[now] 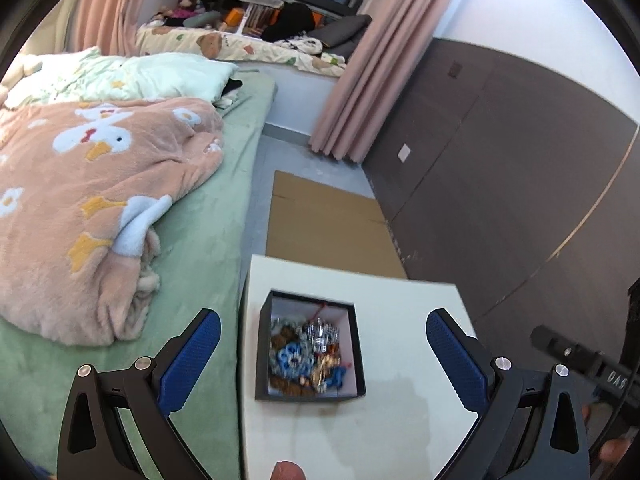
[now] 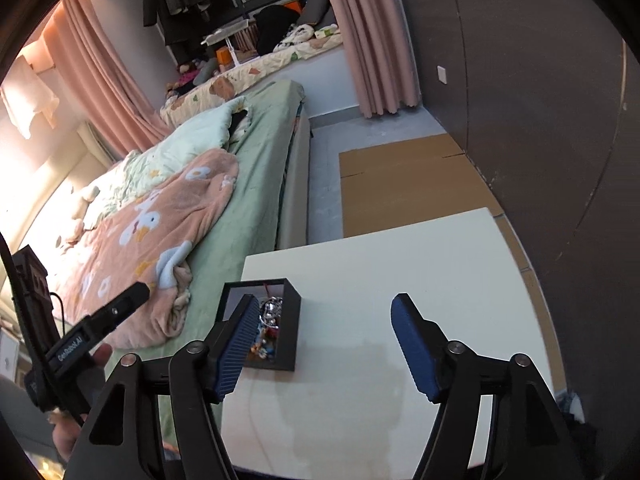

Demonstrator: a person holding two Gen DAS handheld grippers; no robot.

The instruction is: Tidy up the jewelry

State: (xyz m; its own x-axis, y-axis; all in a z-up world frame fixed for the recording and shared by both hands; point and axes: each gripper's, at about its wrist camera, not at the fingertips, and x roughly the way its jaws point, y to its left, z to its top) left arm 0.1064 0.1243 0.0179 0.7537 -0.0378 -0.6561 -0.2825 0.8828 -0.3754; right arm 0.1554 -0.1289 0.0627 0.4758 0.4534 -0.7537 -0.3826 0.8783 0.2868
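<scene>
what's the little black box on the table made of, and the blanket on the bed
Black box: looks like rigid matte card with a white lining; thin straight walls, no shine. Could be thin plastic.
Blanket: plush fleece, peach with duck prints; fuzzy nap and soft rumpled folds.

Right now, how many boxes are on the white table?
1. The black box of jewelry sits on the white table, toward the edge nearest the bed. Nothing else stands on the visible tabletop.
</scene>
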